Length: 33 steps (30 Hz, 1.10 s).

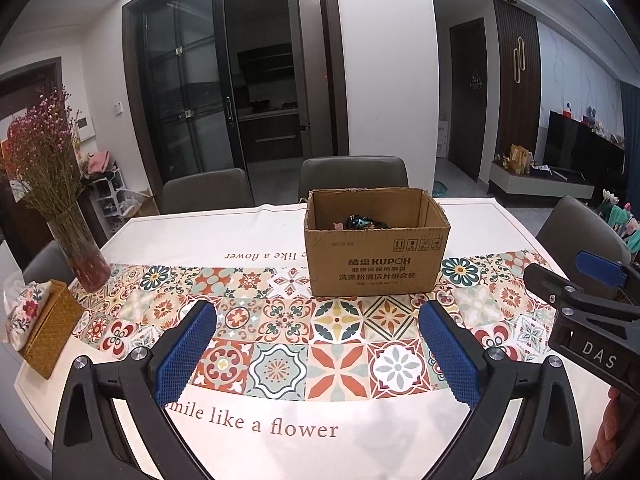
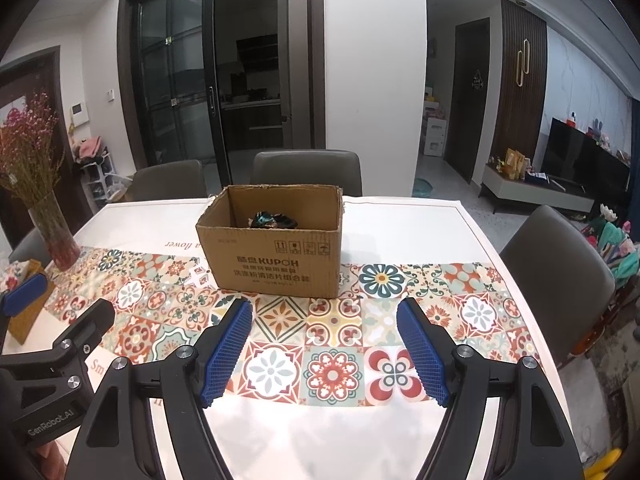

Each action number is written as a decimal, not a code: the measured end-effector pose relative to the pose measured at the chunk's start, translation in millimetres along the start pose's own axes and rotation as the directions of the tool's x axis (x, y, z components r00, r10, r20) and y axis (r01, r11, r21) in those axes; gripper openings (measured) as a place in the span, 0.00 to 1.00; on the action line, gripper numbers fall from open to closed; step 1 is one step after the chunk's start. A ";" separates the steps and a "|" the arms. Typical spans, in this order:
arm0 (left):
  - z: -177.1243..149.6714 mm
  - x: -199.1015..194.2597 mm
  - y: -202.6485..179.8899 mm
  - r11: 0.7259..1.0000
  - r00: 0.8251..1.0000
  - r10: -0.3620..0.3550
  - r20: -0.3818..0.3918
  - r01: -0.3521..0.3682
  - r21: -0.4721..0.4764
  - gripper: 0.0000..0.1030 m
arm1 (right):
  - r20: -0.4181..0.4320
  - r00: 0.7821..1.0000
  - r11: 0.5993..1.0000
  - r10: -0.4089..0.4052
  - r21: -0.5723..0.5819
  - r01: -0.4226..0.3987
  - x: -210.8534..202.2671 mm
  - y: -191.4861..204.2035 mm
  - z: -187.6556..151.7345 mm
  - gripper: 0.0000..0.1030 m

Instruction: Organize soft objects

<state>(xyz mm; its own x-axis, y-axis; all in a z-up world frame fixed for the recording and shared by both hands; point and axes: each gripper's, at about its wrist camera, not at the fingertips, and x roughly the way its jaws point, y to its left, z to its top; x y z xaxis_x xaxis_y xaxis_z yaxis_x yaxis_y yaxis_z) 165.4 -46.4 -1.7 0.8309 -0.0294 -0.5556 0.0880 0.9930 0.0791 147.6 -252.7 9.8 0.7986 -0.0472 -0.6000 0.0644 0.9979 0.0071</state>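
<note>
Cardboard box (image 1: 378, 240) stood at frame centre on patterned tablecloth (image 1: 280, 364); we saw dark soft bundle (image 1: 362, 222) lying inside it. We held left gripper (image 1: 316, 344) low in frame, jaws apart, nothing between. Right gripper (image 2: 324, 344) likewise spread wide and empty before box. Vase of dried flowers (image 1: 80, 248) stood at left edge, beside woven tissue box (image 1: 48, 332).

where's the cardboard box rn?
The cardboard box stands open on the patterned tablecloth, past both grippers, in front of the far chairs; centre-right in the left wrist view, centre-left in the right. Dark soft items lie inside.
</note>
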 end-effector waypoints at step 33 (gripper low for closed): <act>2.9 -3.5 -3.6 1.000 1.000 0.002 0.020 -0.002 0.009 1.00 | -0.005 1.000 1.000 -0.001 0.008 0.001 -1.3 -2.5 -0.1 0.74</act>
<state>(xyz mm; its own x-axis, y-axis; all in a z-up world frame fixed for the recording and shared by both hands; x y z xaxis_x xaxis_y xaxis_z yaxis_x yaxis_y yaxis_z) 163.8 -50.2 2.4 0.8420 -0.0296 -0.5386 0.0909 0.9920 0.0877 146.3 -255.1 10.5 0.7957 -0.0480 -0.6038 0.0699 0.9975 0.0129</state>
